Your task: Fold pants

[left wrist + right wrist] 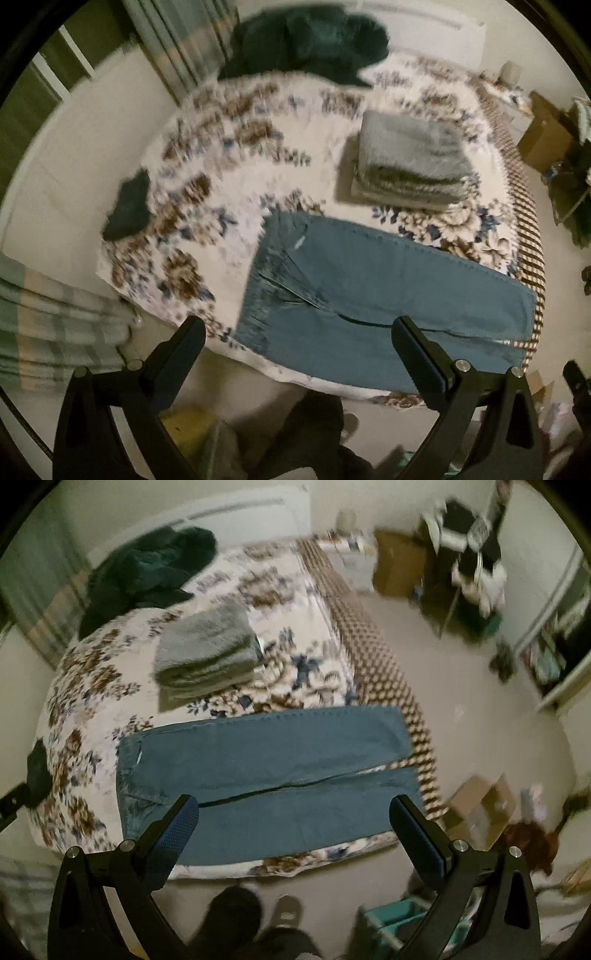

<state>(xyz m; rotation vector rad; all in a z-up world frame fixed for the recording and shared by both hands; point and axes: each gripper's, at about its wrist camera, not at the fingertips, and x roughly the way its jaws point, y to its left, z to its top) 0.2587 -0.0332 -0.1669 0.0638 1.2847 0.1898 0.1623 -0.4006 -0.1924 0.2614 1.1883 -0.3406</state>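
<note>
Blue jeans (pixel 369 295) lie flat across the near end of the floral bed cover (pixel 207 206), waist to the left, both legs side by side reaching the bed's right edge. They also show in the right wrist view (pixel 266 768). My left gripper (pixel 299 343) is open and empty, held above the near edge of the bed over the jeans' waist and seat area. My right gripper (pixel 295 819) is open and empty, held above the lower leg of the jeans. Neither touches the cloth.
A folded grey stack (pixel 410 162) lies on the bed behind the jeans, also seen from the right wrist (pixel 207 653). A dark green heap (pixel 306 40) sits at the far end, a small dark item (pixel 129 210) at the left edge. Cardboard boxes (pixel 480 808) stand on the floor.
</note>
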